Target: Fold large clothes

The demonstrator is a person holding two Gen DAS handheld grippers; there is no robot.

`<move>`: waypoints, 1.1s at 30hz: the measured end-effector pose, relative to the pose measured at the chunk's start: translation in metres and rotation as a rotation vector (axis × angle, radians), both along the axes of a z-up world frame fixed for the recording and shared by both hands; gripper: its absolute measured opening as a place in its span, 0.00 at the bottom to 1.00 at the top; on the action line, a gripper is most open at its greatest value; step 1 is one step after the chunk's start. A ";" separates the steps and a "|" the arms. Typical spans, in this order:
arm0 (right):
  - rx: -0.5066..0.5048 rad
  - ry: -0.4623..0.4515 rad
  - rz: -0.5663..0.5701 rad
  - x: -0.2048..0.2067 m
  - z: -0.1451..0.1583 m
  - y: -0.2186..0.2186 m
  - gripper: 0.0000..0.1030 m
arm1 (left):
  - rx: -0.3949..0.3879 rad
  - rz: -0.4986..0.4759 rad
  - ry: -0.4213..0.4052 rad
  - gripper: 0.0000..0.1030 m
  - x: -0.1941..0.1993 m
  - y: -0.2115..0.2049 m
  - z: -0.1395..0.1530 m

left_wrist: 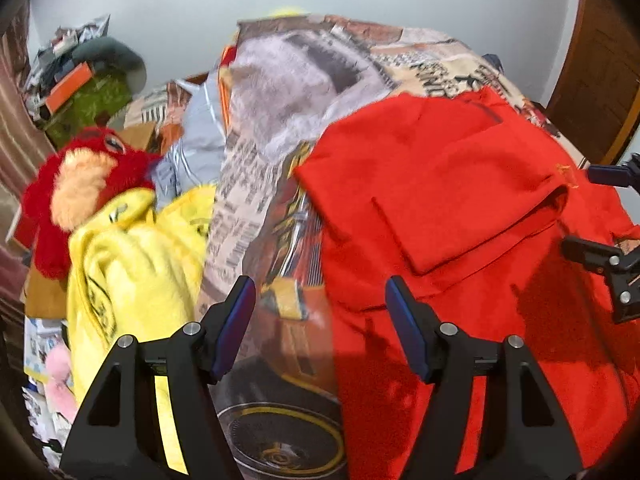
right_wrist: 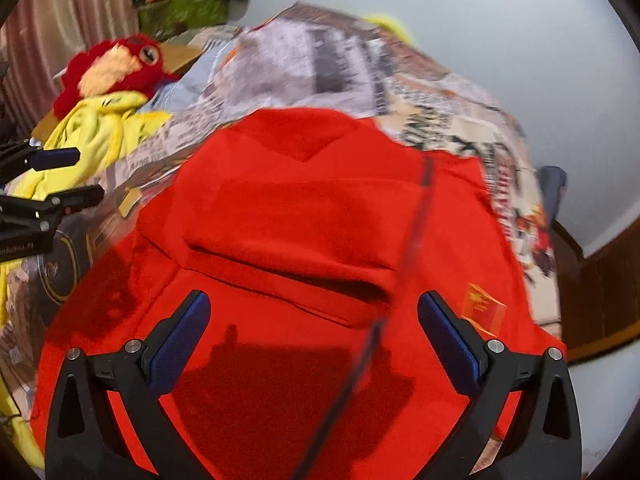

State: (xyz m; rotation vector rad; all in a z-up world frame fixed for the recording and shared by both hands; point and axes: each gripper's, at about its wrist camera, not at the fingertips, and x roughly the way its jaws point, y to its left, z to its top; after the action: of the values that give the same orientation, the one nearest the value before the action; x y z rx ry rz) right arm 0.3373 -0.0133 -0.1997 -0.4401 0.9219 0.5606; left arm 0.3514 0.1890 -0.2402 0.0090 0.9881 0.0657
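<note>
Plainly, garment: red garment [right_wrist: 304, 216] lies partly folded on the printed bedspread [left_wrist: 280, 92], filling the right wrist view from 12 to 6 o'clock; its lower edge is cut off by the frame.
Left gripper: left gripper [left_wrist: 320, 300] has its jaws well apart with nothing between them, hanging over the garment's left edge at 6 o'clock in its own view.
Right gripper: right gripper [right_wrist: 314, 320] stands wide and empty above the red cloth; a thin dark line crosses the cloth here, too blurred to name.
Tag: small orange label [right_wrist: 482, 306] sits at 4 o'clock, print unreadable.
Yellow cloth: yellow garment [left_wrist: 132, 256] bunched at 9 o'clock, its lower part hidden behind the gripper.
Plush: red plush toy [left_wrist: 80, 180] at 9 o'clock, smeared by motion.
Clutter: pile at 10 o'clock is too blurred to sort out.
</note>
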 end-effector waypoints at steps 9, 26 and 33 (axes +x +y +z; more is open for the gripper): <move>-0.145 0.037 0.133 0.008 -0.054 0.072 0.95 | -0.051 0.012 0.037 0.64 0.006 0.018 -0.035; -0.193 -0.038 0.111 0.030 -0.071 0.094 0.07 | -0.061 -0.039 0.150 0.64 0.021 -0.002 -0.080; 0.015 -0.063 -0.054 0.043 -0.014 0.043 0.05 | -0.033 -0.016 0.159 0.66 0.032 -0.009 -0.085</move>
State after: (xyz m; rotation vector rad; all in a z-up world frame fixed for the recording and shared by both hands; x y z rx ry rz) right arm 0.3808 0.0297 -0.2142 -0.4160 0.8662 0.5014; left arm 0.3838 0.1805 -0.3251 -0.0078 1.1475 0.0344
